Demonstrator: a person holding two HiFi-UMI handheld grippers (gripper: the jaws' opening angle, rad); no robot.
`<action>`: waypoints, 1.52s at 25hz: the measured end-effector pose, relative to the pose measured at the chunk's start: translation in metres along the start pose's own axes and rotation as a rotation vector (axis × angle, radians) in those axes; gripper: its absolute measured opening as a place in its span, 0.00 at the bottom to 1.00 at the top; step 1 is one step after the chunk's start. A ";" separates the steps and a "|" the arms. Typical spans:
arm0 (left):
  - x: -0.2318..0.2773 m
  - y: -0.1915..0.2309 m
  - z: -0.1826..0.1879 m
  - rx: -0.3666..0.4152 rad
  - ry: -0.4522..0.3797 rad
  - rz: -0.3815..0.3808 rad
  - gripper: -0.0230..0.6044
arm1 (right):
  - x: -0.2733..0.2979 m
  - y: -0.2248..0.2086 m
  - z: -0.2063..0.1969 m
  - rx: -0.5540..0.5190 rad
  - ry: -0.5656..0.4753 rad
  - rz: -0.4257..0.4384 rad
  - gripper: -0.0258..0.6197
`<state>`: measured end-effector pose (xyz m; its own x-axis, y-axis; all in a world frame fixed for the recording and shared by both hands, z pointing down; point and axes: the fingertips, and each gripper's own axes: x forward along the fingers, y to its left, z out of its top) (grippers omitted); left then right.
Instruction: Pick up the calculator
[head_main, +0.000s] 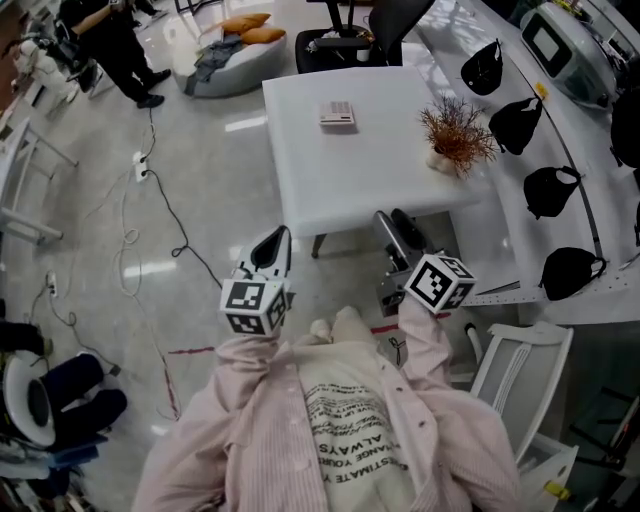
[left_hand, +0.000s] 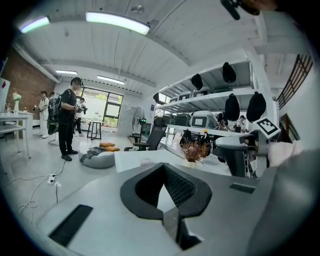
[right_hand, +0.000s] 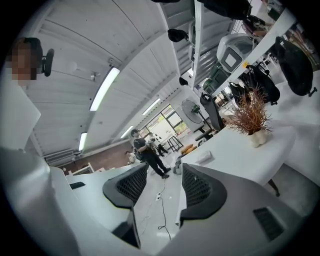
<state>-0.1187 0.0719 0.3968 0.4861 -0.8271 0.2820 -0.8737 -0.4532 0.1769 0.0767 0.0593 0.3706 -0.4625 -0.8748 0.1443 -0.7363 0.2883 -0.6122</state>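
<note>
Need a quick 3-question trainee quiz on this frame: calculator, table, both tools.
1. True or false: the calculator lies on the white table, and neither tool holds it.
2. Which tool has its jaws apart? A) left tool B) right tool C) both
3. Fill in: in the head view, the potted plant stands to the calculator's ____.
Key: 1 true; 2 B; 3 right.

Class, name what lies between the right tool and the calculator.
Nothing: in the head view, only bare white table separates the right tool from the calculator; the plant stands aside.
</note>
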 end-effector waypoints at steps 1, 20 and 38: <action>0.003 0.001 0.001 0.000 -0.001 -0.001 0.04 | 0.004 -0.002 0.002 0.000 0.001 0.001 0.36; 0.140 0.063 0.025 -0.038 0.039 0.052 0.04 | 0.152 -0.081 0.045 0.179 0.032 0.020 0.36; 0.263 0.099 0.019 -0.136 0.142 0.104 0.04 | 0.273 -0.161 0.042 0.346 0.208 -0.021 0.36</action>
<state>-0.0772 -0.1971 0.4704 0.3999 -0.8076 0.4335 -0.9133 -0.3112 0.2629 0.0897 -0.2424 0.4759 -0.5656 -0.7711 0.2923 -0.5532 0.0919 -0.8280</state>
